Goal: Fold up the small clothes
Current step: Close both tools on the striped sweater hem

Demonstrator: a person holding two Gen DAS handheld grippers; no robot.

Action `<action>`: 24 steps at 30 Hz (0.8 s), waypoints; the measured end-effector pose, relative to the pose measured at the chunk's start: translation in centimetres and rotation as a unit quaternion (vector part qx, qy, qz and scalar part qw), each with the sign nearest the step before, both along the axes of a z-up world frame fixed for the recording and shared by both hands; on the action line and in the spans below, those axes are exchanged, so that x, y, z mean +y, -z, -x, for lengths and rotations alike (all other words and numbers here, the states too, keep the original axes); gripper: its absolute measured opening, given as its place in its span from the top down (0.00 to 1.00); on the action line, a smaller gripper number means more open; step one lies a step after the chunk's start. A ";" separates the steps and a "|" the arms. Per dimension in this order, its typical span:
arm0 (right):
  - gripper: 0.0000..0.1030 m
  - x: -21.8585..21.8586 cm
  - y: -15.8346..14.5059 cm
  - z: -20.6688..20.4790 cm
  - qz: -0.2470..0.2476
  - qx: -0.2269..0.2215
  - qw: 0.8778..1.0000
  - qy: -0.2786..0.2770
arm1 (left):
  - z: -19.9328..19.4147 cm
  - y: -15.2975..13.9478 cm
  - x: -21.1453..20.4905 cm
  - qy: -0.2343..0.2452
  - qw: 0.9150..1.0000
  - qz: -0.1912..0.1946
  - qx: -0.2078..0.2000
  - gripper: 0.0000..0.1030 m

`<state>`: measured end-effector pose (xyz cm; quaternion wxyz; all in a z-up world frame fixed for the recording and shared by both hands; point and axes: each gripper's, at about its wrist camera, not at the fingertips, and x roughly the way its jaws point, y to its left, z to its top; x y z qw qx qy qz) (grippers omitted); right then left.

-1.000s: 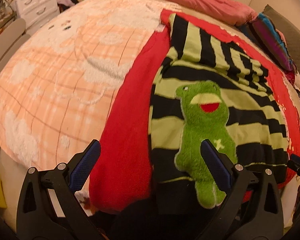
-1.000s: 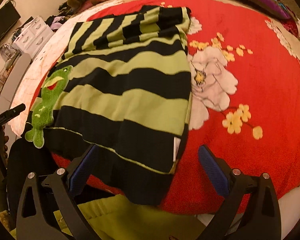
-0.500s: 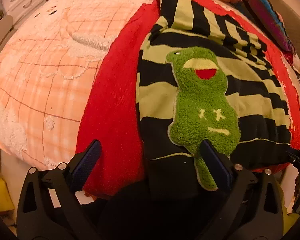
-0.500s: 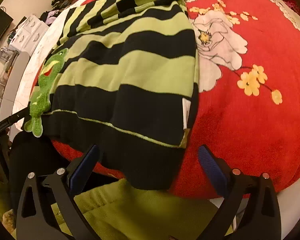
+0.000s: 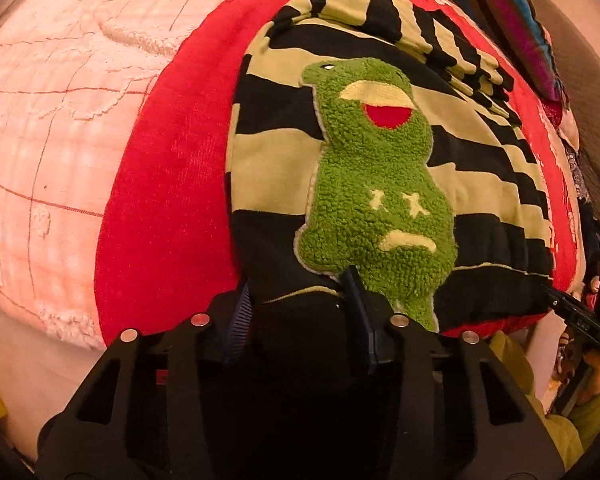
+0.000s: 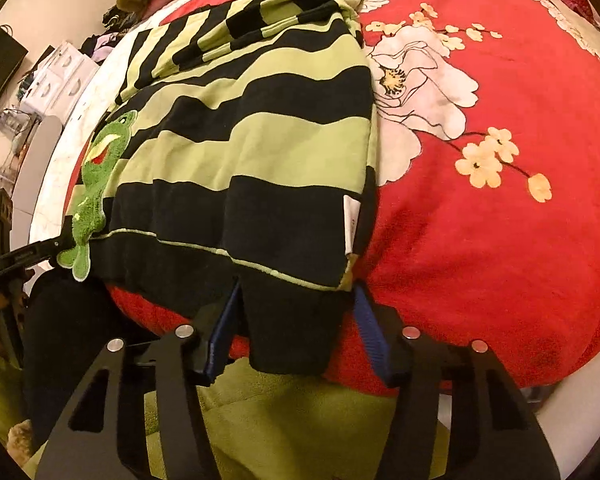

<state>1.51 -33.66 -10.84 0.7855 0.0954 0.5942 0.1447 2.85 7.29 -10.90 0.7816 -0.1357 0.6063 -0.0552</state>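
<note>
left wrist view: my left gripper (image 5: 300, 300) was closing around the black hem of the striped sweater (image 5: 380, 152) on the red blanket (image 5: 160, 184). right gripper (image 6: 296, 312) likewise closing, hem between its jaws.

My left gripper (image 5: 300, 296) angled steeply down, jaws closing, dark cloth between the pads. My right gripper (image 6: 296, 312) likewise pitched down, jaws closing, dark fabric edge between its blue pads (image 6: 370, 334). Whether either pair presses yet: can't tell. Both sit side by side.
</note>
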 end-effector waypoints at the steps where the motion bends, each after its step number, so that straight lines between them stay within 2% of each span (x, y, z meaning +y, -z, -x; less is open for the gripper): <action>1: 0.50 0.0 -0.1 0.0 0.000 -0.001 1.000 0.000 | 0.0 0.0 0.1 -0.003 1.000 0.004 0.002 0.66; 5: 0.51 -0.3 -0.6 0.4 -0.004 -0.005 1.000 0.000 | 0.1 0.2 0.2 -0.012 1.000 0.019 0.007 0.66; 14: 0.55 0.0 -1.4 0.7 -0.005 -0.010 1.000 -0.008 | 0.1 0.2 0.2 -0.011 1.000 0.017 0.004 0.66; 19: 0.52 -0.2 0.8 -0.2 -0.016 0.025 1.000 0.006 | 0.1 0.2 0.2 -0.011 1.000 0.019 0.004 0.66; 24: 0.48 -0.5 1.4 -0.6 -0.039 0.033 0.999 0.014 | 0.2 0.1 0.1 -0.008 1.000 0.013 -0.001 0.66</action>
